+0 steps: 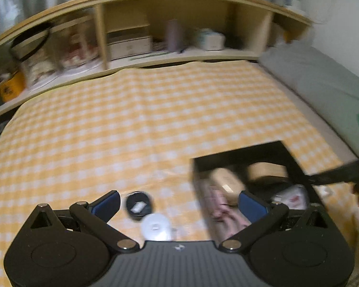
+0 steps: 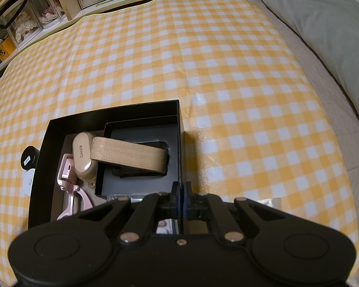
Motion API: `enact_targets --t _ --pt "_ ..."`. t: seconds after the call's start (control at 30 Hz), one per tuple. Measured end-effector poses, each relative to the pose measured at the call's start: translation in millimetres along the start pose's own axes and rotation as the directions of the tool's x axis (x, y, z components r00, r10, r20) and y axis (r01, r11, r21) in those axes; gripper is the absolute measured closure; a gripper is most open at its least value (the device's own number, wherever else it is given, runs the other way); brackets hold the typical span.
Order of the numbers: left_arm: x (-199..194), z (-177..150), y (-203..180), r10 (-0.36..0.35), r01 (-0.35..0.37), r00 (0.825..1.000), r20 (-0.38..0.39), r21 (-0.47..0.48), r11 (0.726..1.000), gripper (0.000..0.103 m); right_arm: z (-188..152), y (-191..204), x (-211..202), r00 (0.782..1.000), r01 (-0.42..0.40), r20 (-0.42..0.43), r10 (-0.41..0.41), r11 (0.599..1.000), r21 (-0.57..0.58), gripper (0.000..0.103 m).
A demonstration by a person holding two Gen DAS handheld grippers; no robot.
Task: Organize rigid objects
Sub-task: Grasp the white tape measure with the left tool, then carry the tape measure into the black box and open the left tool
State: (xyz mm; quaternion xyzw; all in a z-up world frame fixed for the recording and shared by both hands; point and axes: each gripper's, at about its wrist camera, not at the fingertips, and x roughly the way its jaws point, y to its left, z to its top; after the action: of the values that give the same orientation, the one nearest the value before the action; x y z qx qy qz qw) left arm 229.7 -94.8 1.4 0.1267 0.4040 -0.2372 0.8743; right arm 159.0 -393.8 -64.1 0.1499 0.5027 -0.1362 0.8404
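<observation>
Right gripper (image 2: 182,191) pinches the black box's (image 2: 43,148) wall; inside lie a beige case (image 2: 82,157) and pink curler (image 2: 67,179).

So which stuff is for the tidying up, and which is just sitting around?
For the tidying:
- black box
- beige case
- pink tool
- black round jar
- white round disc

Just there:
- checked cloth
- grey pillow
- wooden shelf
</observation>
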Motion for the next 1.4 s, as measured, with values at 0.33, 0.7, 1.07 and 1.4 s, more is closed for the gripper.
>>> enact_targets --t 0.33,0.7,1.07,1.4 --pt "55 -17 50 0.108 -0.122 0.981 -0.159 -0.082 0.989 0.000 0 0 0 1.000 0.000 0.000 0.000 1.000 0.001 0.100" --pt "96 -44 39 0.090 -0.094 0.972 -0.216 -0.010 0.995 0.009 0 1 0 1.000 0.000 0.000 0.000 1.000 0.000 0.100" --pt "109 -48 32 0.037 -0.039 0.981 -0.190 -0.002 0.999 0.031 -1 0 1 1.000 0.001 0.001 -0.001 1.000 0.000 0.100" --pt "121 -45 28 0.023 -0.020 0.976 -0.218 0.019 1.000 0.047 0 0 1 1.000 0.000 0.001 0.000 1.000 0.000 0.100"
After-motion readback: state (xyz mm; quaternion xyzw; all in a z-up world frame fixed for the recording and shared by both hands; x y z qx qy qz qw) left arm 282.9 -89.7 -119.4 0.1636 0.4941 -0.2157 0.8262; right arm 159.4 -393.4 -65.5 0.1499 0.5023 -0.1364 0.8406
